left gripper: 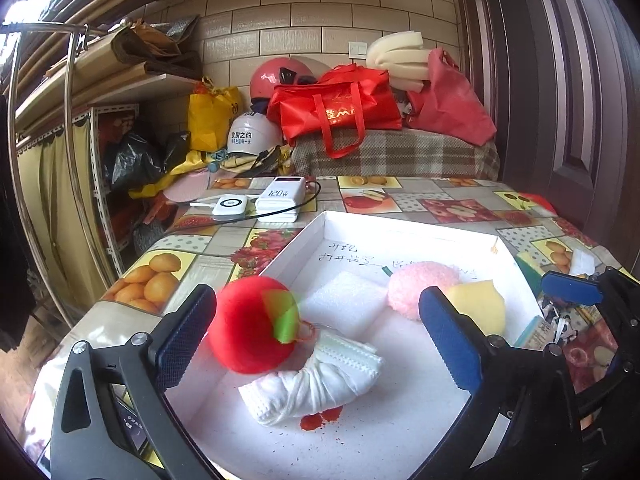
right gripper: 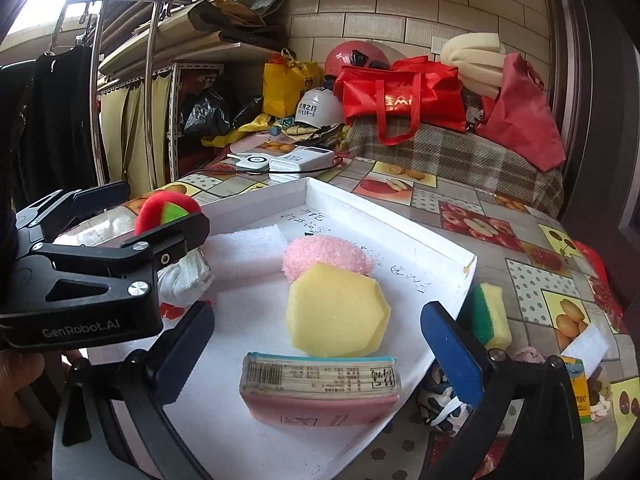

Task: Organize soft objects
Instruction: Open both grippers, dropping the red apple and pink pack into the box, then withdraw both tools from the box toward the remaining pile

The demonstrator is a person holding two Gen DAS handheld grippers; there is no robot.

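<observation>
A white tray holds soft items: a white foam block, a pink puff, a yellow sponge, a tied bundle of white masks and a wrapped pink pack. A red apple-shaped sponge is beside my left gripper's left pad, over the tray edge. My left gripper is open. My right gripper is open, its fingers either side of the pink pack.
A green-and-yellow scouring sponge lies on the fruit-print tablecloth right of the tray, with patterned cloth and small packets near it. Two power banks sit behind the tray. Bags and helmets fill the back.
</observation>
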